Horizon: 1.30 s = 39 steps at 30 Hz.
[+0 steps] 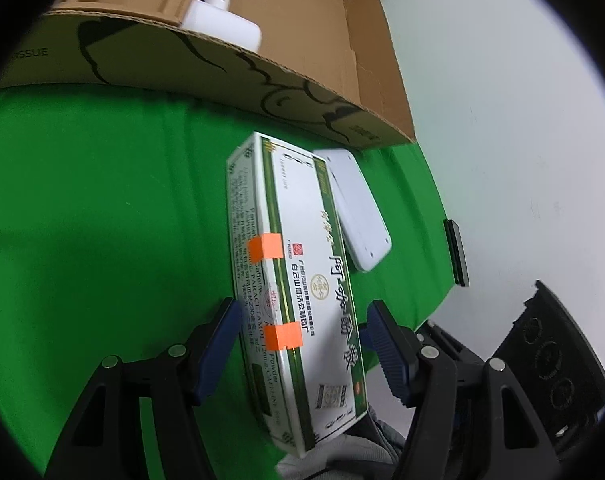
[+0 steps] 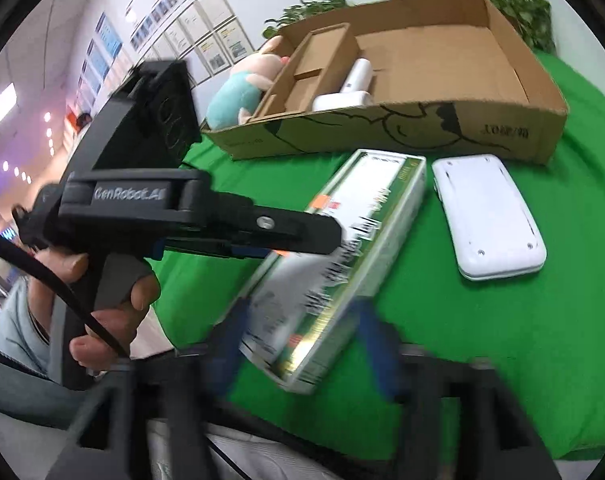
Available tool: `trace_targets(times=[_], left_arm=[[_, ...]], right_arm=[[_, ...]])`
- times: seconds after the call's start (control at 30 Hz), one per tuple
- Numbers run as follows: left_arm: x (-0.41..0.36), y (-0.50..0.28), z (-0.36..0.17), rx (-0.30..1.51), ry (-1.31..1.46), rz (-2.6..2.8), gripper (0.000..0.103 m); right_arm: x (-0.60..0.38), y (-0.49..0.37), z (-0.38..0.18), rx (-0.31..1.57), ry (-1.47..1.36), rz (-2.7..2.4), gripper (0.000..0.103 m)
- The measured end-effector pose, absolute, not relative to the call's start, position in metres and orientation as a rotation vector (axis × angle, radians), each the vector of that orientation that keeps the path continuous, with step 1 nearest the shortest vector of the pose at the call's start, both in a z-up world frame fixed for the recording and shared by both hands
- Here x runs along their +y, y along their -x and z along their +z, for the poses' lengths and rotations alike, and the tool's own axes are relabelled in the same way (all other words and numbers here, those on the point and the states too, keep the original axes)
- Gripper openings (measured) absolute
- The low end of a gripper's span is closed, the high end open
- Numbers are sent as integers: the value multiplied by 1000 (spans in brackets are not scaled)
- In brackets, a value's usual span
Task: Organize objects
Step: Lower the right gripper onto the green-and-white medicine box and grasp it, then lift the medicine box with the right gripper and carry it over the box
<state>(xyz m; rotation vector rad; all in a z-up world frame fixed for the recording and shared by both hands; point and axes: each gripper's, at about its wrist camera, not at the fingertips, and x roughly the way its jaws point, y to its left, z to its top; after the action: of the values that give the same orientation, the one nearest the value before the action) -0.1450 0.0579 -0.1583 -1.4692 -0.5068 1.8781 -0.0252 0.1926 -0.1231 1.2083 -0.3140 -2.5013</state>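
Your left gripper (image 1: 302, 344) straddles the near half of the medicine box (image 1: 298, 280), blue pads standing off both long sides, so those jaws are apart. The box lies flat on the green cloth (image 1: 102, 200), near end poking over the table edge toward you. Just right of it sits the white flat device (image 2: 488, 216), close beside it. Your right gripper (image 2: 298, 340) comes in over the box's near end, jaws spread, though blur hides any contact. Behind, the cardboard box (image 2: 422, 132) holds a white bottle (image 2: 348, 92).
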Motion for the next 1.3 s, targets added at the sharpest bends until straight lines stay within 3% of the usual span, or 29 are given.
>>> trace_targets(times=[0.1, 0.17, 0.23, 0.27, 0.43, 0.6, 0.9, 0.97, 1.03, 1.1, 1.3], left_arm=[[69, 140, -157, -453, 1477, 1884, 64], [72, 139, -157, -457, 1474, 1878, 64], [74, 139, -158, -455, 1475, 1870, 64], [75, 138, -158, -455, 1477, 1864, 64], [82, 137, -160, -436, 1484, 1849, 64], [80, 141, -164, -466, 1511, 1821, 64], [67, 143, -167, -542, 1497, 1798, 64], [64, 143, -167, -551, 1497, 1797, 63], [65, 142, -168, -552, 1504, 1816, 52], [61, 142, -165, -581, 1482, 1813, 49], [64, 142, -125, -498, 1334, 1909, 45]], right_arm=[[175, 21, -115, -193, -1175, -2509, 94], [169, 17, -114, -126, -1190, -2542, 94], [169, 19, -117, -92, -1226, -2575, 87], [170, 20, -120, -64, -1255, -2598, 76], [171, 20, -120, -29, -1288, -2619, 72], [190, 17, -119, -205, -1297, -2607, 64], [205, 13, -116, -415, -1270, -2532, 63], [205, 13, -119, -428, -1256, -2507, 63], [202, 12, -118, -400, -1254, -2511, 63], [202, 11, -117, -402, -1245, -2517, 63], [196, 10, -101, -324, -1166, -2605, 61]])
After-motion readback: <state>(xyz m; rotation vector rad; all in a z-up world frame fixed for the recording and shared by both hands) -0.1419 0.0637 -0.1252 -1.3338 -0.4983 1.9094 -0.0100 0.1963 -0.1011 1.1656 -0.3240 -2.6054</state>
